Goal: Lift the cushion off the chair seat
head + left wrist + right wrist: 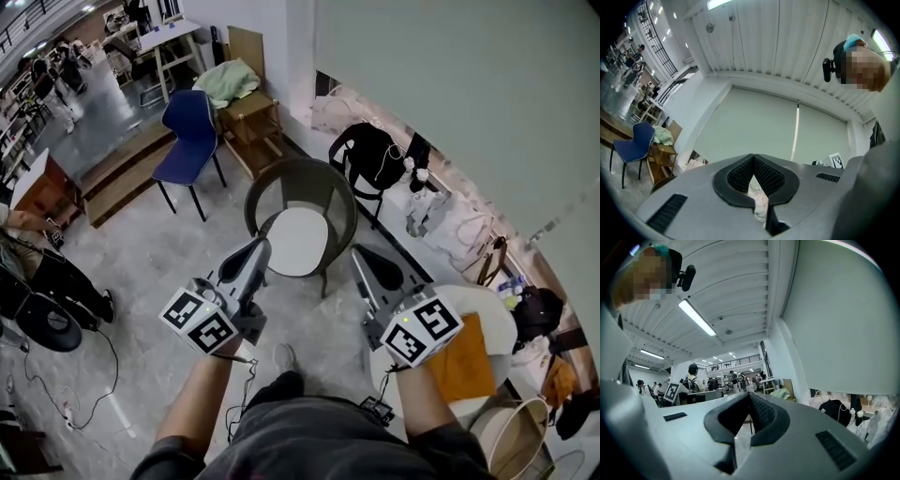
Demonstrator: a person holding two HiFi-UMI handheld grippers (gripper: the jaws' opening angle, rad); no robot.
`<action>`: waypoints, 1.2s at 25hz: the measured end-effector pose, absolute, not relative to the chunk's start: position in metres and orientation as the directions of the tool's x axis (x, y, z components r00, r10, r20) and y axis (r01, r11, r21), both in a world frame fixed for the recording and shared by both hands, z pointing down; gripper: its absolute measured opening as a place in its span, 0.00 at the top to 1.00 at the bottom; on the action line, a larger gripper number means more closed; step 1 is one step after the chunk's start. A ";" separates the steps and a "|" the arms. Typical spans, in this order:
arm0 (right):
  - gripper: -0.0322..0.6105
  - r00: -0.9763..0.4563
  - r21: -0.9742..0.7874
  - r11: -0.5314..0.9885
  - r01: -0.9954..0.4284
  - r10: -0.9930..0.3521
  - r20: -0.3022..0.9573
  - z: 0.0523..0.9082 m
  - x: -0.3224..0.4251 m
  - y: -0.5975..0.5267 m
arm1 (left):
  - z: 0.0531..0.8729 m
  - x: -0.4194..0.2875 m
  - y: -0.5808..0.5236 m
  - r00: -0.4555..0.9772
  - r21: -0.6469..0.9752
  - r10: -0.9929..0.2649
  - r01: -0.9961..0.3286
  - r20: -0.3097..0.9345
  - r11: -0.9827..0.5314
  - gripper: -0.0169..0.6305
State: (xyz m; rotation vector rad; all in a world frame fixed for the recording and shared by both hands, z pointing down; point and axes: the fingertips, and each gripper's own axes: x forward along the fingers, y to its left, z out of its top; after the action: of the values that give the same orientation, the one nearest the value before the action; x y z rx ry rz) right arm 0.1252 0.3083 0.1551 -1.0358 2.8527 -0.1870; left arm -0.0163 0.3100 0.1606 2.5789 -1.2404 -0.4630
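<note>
Around white cushion (297, 241), dark chair rim (298, 166)

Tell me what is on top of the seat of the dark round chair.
A round white cushion lies on the seat of the dark chair, with nothing on top of it. It covers nearly the whole seat, so the seat surface underneath is hidden.

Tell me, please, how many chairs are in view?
2: a blue chair at upper left, and a dark round chair straight ahead holding the white cushion. More may hide in the far clutter.
</note>
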 end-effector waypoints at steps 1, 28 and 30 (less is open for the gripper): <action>0.94 -0.762 -0.152 0.759 -0.633 -0.646 -0.050 0.156 0.121 0.300 | 0.162 -0.020 0.301 0.591 0.351 -0.787 -0.710 -0.174 -0.611 0.96; 0.94 -0.712 -0.175 0.701 -0.691 -0.702 -0.001 0.175 0.020 0.139 | 0.189 -0.116 0.127 0.655 0.382 -0.744 -0.659 -0.131 -0.647 0.96; 0.94 -0.711 -0.179 0.699 -0.692 -0.703 0.004 0.178 0.020 0.130 | 0.192 -0.115 0.118 0.658 0.385 -0.743 -0.658 -0.125 -0.648 0.96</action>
State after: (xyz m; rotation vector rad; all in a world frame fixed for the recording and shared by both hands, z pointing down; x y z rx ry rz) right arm 0.0197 0.1296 0.1783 -1.1655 2.8363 -0.2585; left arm -0.1150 0.1178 0.1919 2.5706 -1.1178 -0.3923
